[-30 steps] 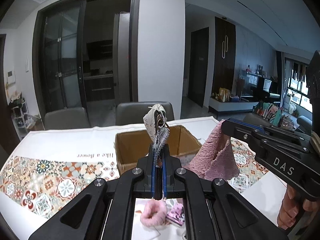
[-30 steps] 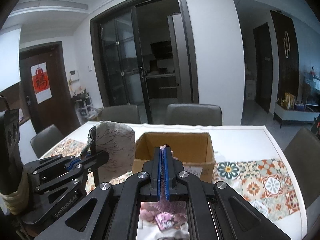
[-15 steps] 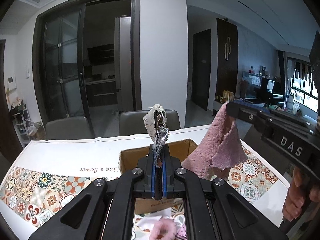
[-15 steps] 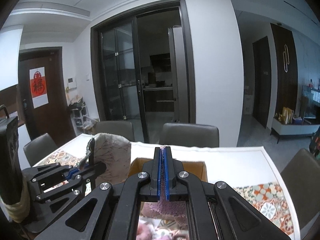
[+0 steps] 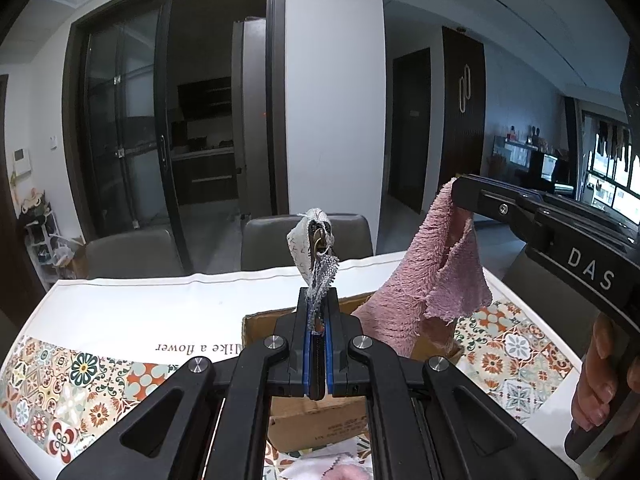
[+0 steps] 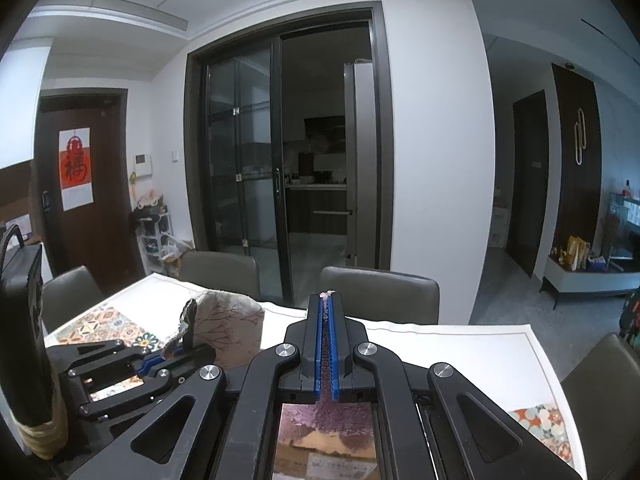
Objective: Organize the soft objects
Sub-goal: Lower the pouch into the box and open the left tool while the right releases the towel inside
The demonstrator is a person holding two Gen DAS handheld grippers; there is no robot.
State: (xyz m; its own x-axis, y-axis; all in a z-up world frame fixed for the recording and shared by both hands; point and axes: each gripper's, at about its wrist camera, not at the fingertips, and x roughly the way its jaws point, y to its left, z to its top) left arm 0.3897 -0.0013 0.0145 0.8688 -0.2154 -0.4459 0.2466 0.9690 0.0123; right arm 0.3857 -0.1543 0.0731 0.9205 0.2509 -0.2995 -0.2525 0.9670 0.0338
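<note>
My left gripper (image 5: 316, 312) clamps patterned pouch (image 5: 306, 246), right gripper (image 6: 328, 320) clamps pink towel (image 5: 432, 280); towel drapes over cardboard box (image 5: 320, 420) on counter (image 5: 160, 300).

2 grippers (image 5: 316, 312) (image 6: 328, 320), 1 cardboard box (image 5: 280, 412), 1 pink towel (image 5: 432, 280), 1 patterned pouch (image 6: 232, 328), 3 chairs (image 6: 380, 294).

Dim, cool indoor light; sharp focus, strong fisheye bending with black corners, daylight from right-hand windows (image 5: 612, 176)

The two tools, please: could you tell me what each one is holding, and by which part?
Left tool: beige branch-print fabric pouch, by its zipper edge. Right tool: fuzzy pink cloth, by its top edge.
</note>
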